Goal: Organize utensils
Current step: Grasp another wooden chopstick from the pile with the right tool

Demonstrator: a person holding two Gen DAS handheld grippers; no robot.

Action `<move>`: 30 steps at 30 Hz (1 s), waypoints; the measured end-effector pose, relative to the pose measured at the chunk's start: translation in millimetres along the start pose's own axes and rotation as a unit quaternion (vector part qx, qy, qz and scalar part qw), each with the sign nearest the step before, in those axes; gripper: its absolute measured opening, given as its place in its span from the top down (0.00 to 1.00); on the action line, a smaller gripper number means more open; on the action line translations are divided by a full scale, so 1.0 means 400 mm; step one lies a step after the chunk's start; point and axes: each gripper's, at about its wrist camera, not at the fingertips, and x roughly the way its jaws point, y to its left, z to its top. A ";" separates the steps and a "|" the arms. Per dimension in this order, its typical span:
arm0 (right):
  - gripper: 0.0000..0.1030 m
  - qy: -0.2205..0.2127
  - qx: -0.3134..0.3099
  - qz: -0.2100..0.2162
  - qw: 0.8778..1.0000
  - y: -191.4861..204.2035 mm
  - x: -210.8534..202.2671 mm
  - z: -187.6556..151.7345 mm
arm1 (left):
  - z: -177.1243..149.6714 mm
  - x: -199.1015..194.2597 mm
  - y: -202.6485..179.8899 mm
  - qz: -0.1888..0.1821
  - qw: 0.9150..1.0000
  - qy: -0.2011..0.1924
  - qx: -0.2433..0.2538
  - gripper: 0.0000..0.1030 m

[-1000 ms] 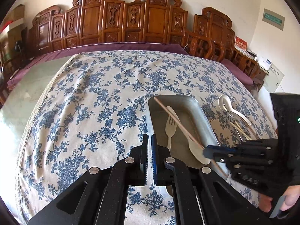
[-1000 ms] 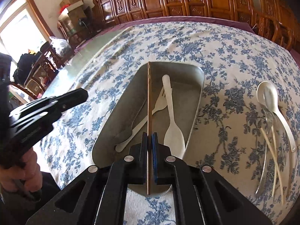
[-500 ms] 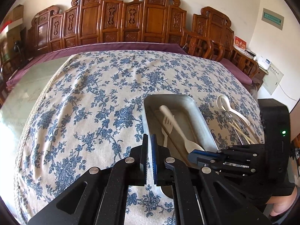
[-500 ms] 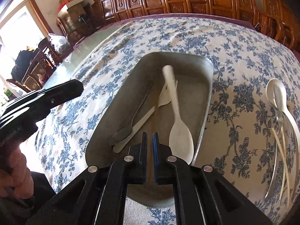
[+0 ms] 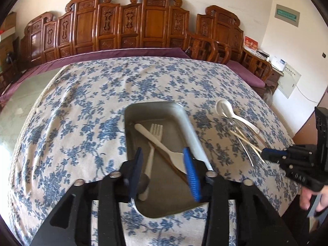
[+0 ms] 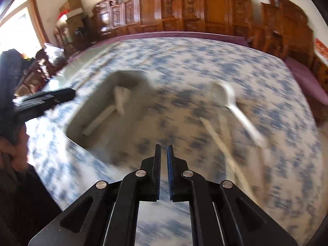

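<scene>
At the near edge of the tabletop (image 5: 71,110), under its blue-flowered cloth, we have the left tool (image 5: 164,176) hanging over the near end of the metal tray (image 5: 188,127). Its jaws have just been opening and now stand apart with nothing pressed between them. In the tray lie a white fork (image 5: 153,139), a white spatula-like spoon (image 5: 164,147), a brown chopstick (image 5: 174,168) and a metal spoon (image 5: 143,184), all crossing one another.

Toward the right edge, our right tool (image 5: 266,153) sits with its jaws nearly together and empty, its tip just at the loose pile. That pile, a white soup spoon (image 5: 225,108) and several thin pale sticks and handles (image 5: 246,143), lies on the cloth beside the tray, not yet sorted; the right wrist view is too blurred to tell them apart.

We judge these pieces light, stiff and smooth, so they may slip or pivot. The soup spoon could be ceramic and chip. We would pinch each across the middle of its handle.
</scene>
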 end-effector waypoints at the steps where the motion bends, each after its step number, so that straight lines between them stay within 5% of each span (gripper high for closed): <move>1: 0.92 -0.001 0.000 -0.008 1.000 -0.022 -0.009 -0.015 | -0.001 -0.001 -0.008 0.000 1.000 -0.001 0.002 0.54; 5: 0.87 -0.002 0.000 -0.032 0.999 -0.108 -0.031 -0.064 | -0.014 -0.009 -0.041 0.000 1.000 -0.001 0.008 0.52; 8: 0.76 -0.001 0.000 -0.041 0.999 -0.151 -0.029 -0.095 | -0.025 -0.014 -0.066 0.001 1.000 -0.004 0.012 0.37; 25: 0.76 0.046 -0.029 -0.030 0.998 -0.227 0.080 -0.124 | -0.092 -0.010 -0.197 0.009 0.999 0.027 0.023 0.34; 30: 0.89 0.051 -0.038 -0.023 0.998 -0.224 0.079 -0.129 | -0.090 -0.012 -0.232 0.013 0.999 0.031 0.036 0.34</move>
